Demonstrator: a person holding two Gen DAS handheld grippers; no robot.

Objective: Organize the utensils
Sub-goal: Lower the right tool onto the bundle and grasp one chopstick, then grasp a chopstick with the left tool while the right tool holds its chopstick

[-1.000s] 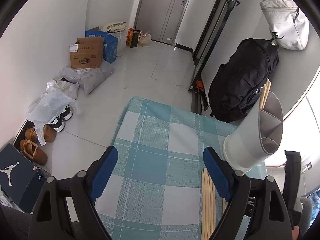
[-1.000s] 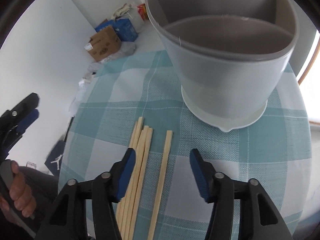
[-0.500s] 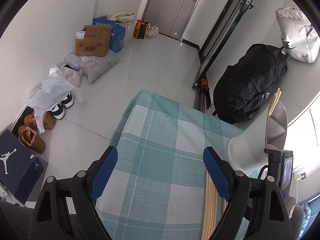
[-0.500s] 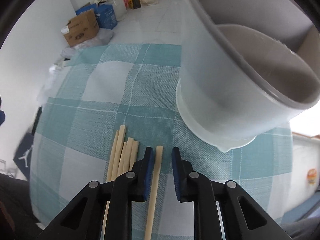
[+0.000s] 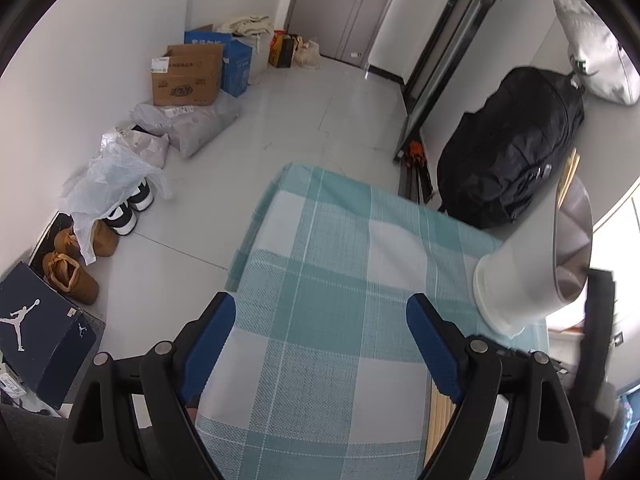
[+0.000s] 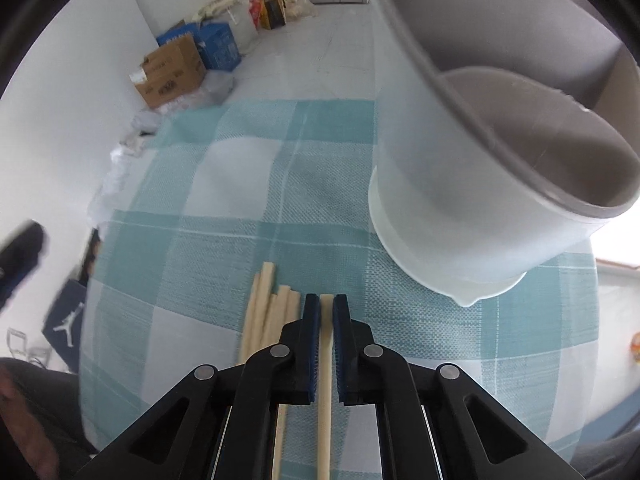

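Right gripper (image 6: 326,308) clamped tight on 1 chopstick (image 6: 325,360), pads pinching it near its far end, stick running lengthwise between the fingers. Lying on the checked tablecloth (image 6: 224,248), just right of a loose bundle of chopsticks (image 6: 268,312), near the foot of the holder (image 6: 452,200). Left gripper (image 5: 320,332) wide open, empty, hovering over bare cloth; bundle end (image 5: 440,404) peeking out behind its right finger.

Handling guess: stick very light, stiff, thin, likely smooth bamboo or pale wood, square-cut end. Prone to pivoting or sliding in a 2-pad pinch taken this close to the end; hold nearer the middle probably steadier. Not fragile, though snappable if levered against the rim.

Holder: tall round tub, pale translucent plastic outside, grey liner with divider walls making compartments, wider base ring with a small spout. More chopsticks (image 5: 568,176) already standing in a far compartment. Cloth woven, teal and white squares, slightly grippy look.
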